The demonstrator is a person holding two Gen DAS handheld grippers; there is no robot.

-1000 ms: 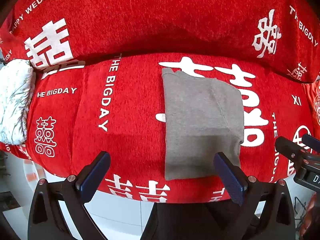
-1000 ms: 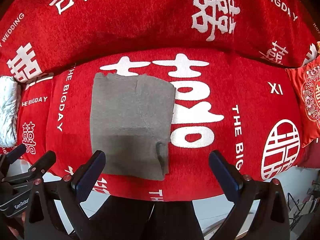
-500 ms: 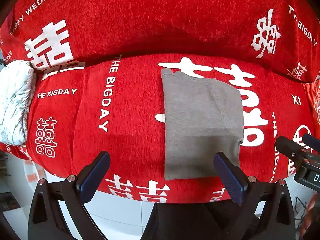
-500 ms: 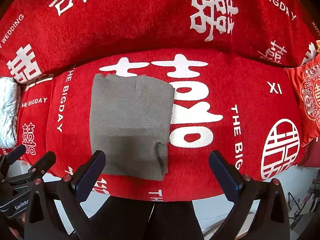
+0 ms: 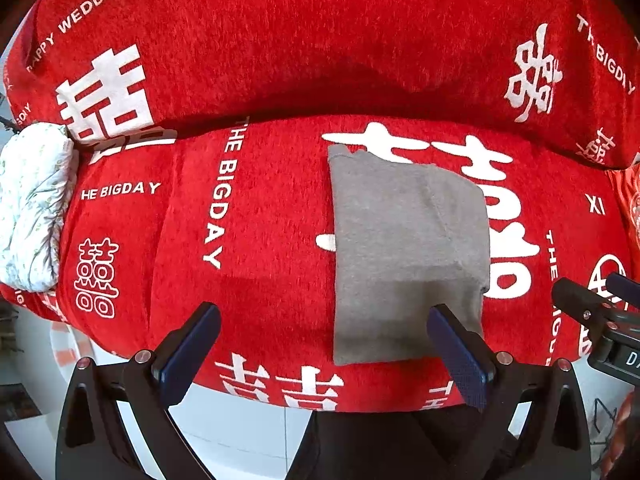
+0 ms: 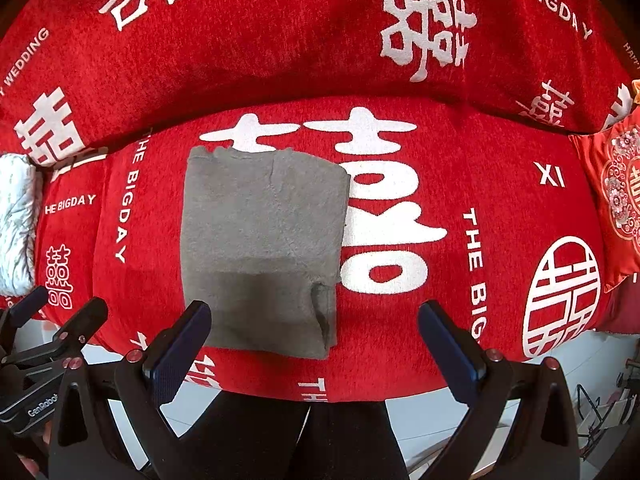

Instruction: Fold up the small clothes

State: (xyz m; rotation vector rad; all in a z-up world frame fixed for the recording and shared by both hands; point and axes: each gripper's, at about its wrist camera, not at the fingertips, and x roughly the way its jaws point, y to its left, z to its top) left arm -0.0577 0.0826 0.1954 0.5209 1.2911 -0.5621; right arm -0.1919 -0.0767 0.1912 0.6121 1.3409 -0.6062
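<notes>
The left tongs stand wide apart at the bottom of the left wrist view, their blue-padded fingers gripping nothing. The right-hand finger overlaps the lower right corner of the grey garment in the picture; whether it touches the cloth cannot be told. The right tongs are likewise spread wide and empty at the bottom of the right wrist view, with the left-hand finger lying over the garment's lower left edge in the picture, contact again unclear.

The grey garment lies folded into a rough rectangle, flat on the seat of a sofa under a red cover printed with white characters and the words "THE BIGDAY". It sits right of centre in the left wrist view and left of centre in the right wrist view. A small flap shows at its lower right corner.

At the left edge of both views a white patterned bundle rests on the sofa end. A red embroidered cushion sits at the right edge of the right wrist view. Pale floor tiles show below the seat.
</notes>
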